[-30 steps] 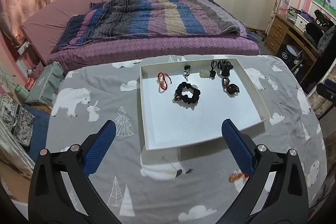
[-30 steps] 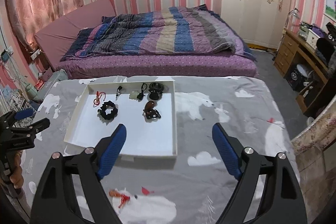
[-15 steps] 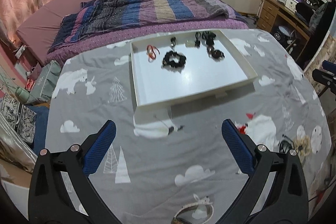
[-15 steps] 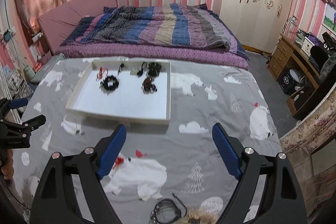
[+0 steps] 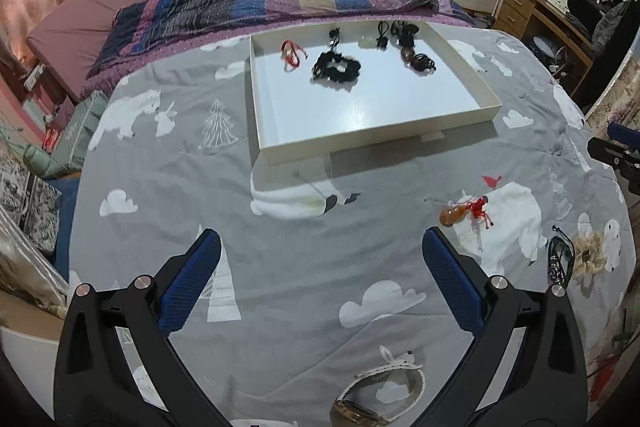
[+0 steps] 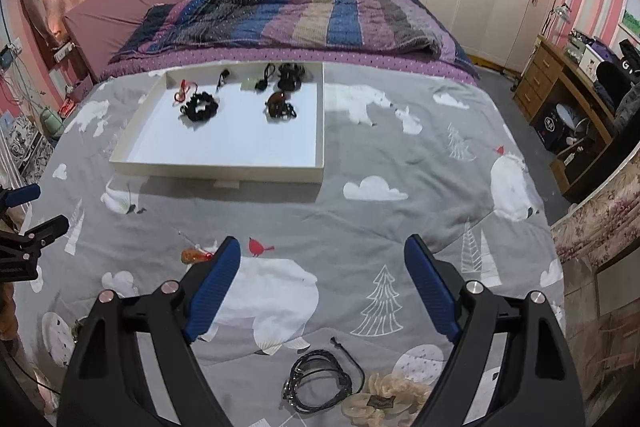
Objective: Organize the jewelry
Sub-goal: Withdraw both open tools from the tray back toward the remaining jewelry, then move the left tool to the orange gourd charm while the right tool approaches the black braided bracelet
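Already the tray holds a share of the jewelry — a black scrunchie, a red cord and several dark ties and beads lie at its far end. Left out on the quilt, near the person, are an amber pendant with a red tassel, a watch, a black cord bracelet and a cream flower clip, so I judge the job roughly half done.

The right gripper is wide open and empty; the bracelet and flower clip lie just below and between its jaws, the pendant just beside its left finger. The left gripper is likewise spread and empty — the watch lies below it, low between its jaws, the pendant just beyond its right fingertip.
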`<action>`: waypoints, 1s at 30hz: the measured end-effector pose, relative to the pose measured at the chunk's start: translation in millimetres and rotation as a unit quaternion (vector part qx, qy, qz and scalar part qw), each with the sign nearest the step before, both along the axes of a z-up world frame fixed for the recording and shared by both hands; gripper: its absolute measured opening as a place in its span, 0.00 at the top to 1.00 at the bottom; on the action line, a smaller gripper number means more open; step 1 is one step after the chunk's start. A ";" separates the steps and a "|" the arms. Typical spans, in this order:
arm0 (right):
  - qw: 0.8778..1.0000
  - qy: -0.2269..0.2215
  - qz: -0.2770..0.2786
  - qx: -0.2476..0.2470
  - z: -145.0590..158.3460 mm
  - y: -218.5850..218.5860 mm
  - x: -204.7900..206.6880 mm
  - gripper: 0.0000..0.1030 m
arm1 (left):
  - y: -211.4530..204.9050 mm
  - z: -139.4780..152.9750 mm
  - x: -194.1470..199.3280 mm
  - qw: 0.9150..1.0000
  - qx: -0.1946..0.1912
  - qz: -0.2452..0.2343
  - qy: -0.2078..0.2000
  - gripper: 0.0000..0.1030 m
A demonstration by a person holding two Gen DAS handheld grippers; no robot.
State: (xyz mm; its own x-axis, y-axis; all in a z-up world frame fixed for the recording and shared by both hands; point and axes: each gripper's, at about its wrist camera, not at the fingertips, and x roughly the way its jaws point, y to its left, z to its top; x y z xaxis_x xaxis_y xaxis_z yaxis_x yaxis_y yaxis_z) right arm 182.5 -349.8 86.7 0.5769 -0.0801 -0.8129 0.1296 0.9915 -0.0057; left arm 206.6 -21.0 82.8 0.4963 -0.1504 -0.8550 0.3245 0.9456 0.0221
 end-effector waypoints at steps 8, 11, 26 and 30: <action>1.000 0.008 0.002 0.001 -10.2 3.4 6.3 0.18 | 8.3 -12.5 1.6 1.000 -0.004 0.008 0.015 0.03; 1.000 0.009 0.003 0.001 -10.4 3.3 6.9 0.18 | 7.5 -11.9 1.3 1.000 -0.007 0.005 0.014 0.03; 1.000 0.018 0.004 -0.003 -17.1 2.3 1.1 0.18 | -24.7 -6.6 -9.1 0.999 -0.010 -0.030 0.014 0.03; 1.000 0.023 0.006 -0.005 -20.3 -1.1 -6.9 0.18 | -41.0 -8.3 -12.4 0.999 -0.013 -0.044 0.021 0.03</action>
State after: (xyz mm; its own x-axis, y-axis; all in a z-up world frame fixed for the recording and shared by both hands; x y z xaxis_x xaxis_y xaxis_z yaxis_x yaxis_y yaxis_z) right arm 175.6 -350.9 66.4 0.5405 -0.0814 -0.8374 0.1178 0.9928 -0.0204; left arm 194.2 -61.9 74.5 0.4440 -0.2153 -0.8698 0.4069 0.9133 -0.0183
